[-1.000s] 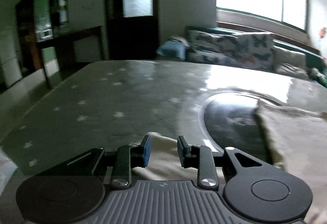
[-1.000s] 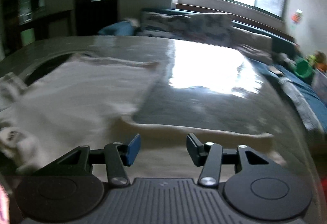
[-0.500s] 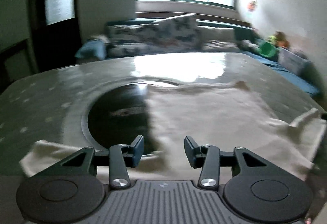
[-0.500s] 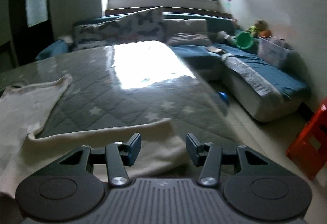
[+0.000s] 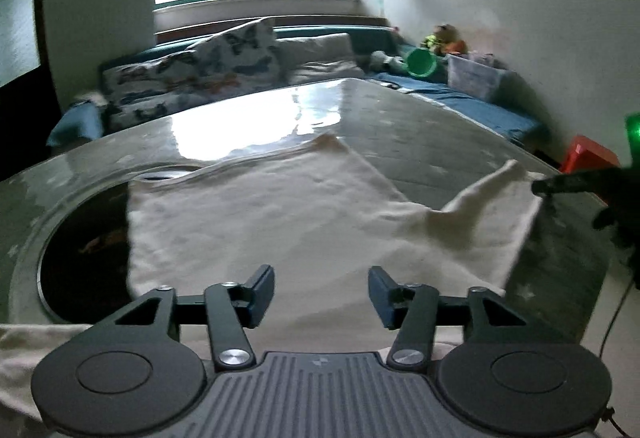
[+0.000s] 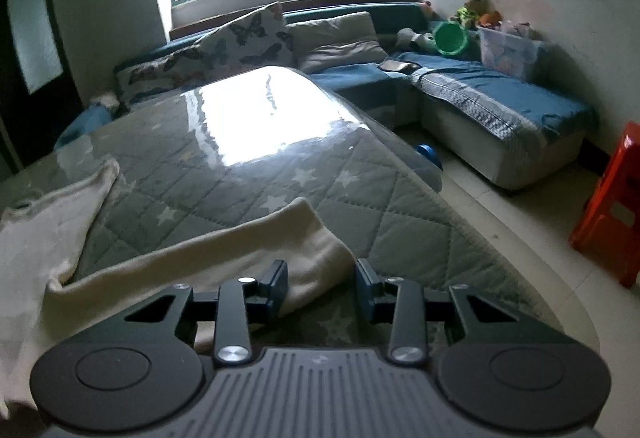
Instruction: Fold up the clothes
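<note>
A cream long-sleeved garment (image 5: 280, 214) lies spread on the grey star-quilted table (image 5: 420, 126). My left gripper (image 5: 321, 292) is open and empty just above the garment's near part. In the right wrist view one sleeve (image 6: 208, 258) lies across the table (image 6: 360, 206). My right gripper (image 6: 321, 284) is open, with the sleeve's cuff end between and just beyond its fingers. Its dark tip (image 5: 560, 186) shows at the right edge of the left wrist view, next to the raised sleeve end (image 5: 492, 186).
A round dark glass inset (image 5: 80, 250) lies in the table at left, partly under the garment. A blue sofa (image 6: 480, 98) with butterfly cushions stands behind and to the right. A red stool (image 6: 612, 206) stands on the floor at right. The table's right edge is close.
Both cameras have swung to the right. My left gripper opened wider and moved from the left sleeve to over the garment's body. My right gripper moved to the right sleeve's cuff end.
</note>
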`<state>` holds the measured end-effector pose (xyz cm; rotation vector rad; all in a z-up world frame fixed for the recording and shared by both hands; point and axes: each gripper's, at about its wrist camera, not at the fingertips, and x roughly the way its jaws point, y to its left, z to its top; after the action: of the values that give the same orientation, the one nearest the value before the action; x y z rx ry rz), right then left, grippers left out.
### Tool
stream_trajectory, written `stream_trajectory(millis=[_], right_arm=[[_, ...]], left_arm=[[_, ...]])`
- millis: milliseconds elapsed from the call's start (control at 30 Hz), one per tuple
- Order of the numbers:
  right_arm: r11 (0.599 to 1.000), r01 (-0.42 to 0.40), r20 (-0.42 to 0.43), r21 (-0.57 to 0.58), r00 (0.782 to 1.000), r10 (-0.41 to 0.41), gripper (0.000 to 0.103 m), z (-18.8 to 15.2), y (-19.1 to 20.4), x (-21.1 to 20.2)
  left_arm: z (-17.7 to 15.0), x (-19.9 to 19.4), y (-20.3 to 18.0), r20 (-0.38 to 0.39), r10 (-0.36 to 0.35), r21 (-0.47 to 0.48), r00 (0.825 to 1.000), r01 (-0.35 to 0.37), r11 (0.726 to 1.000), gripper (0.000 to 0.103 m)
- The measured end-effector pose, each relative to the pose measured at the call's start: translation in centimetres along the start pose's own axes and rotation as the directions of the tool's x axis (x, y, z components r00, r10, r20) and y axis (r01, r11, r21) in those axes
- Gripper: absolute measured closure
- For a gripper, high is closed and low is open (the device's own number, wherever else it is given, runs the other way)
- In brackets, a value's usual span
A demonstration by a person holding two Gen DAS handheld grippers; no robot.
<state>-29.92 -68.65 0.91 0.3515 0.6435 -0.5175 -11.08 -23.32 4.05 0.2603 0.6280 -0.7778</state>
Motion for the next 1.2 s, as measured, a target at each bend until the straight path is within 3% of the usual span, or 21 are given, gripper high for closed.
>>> stream_trajectory(millis=[200, 267, 333, 533, 667, 900, 1033, 1200], right_arm=[[0.998, -0.034, 0.013, 0.049, 0.999, 0.033, 0.068, 0.4, -0.5, -0.6], [0.997, -0.045, 0.017, 0.064, 0.999, 0.044, 0.078, 0.5, -0.7, -0.8], [0.995, -0.057, 0.022, 0.079, 0.998, 0.056, 0.094, 0.6, -0.9, -1.0], [0.988, -0.093, 0.036, 0.124, 0.995, 0.089, 0.096, 1.0, -1.4, -1.6], [0.977, -0.145, 0.055, 0.158, 0.989, 0.138, 0.096, 1.7, -1.7, -2.7], [0.941, -0.305, 0.113, 0.146, 0.95, 0.29, 0.096, 4.1, 0.0, -6.3], [0.921, -0.382, 0.128, 0.075, 0.92, 0.371, 0.096, 5.0, 2.7, -8.1], [0.884, -0.468, 0.124, 0.014, 0.878, 0.463, 0.096, 5.5, 6.7, -9.2]], left_arm=[[0.1, 0.7, -1.7, -0.015, -0.045, 0.041, 0.999, 0.045, 0.998, 0.045], [0.1, 0.9, -2.2, -0.021, -0.055, 0.046, 0.998, 0.056, 0.997, 0.044], [0.1, 1.1, -2.7, -0.027, -0.075, 0.054, 0.997, 0.076, 0.996, 0.043], [-0.1, 1.1, -4.4, -0.035, -0.131, 0.114, 0.991, 0.134, 0.984, 0.043], [-0.5, 1.7, -5.5, -0.064, -0.2, 0.131, 0.978, 0.207, 0.97, 0.043], [-0.7, 1.9, -6.4, -0.081, -0.258, 0.139, 0.963, 0.267, 0.954, 0.043], [0.0, 1.0, -4.8, -0.036, -0.253, 0.087, 0.967, 0.255, 0.963, 0.036], [0.3, -0.4, -2.4, 0.006, -0.231, 0.041, 0.973, 0.23, 0.972, 0.036]])
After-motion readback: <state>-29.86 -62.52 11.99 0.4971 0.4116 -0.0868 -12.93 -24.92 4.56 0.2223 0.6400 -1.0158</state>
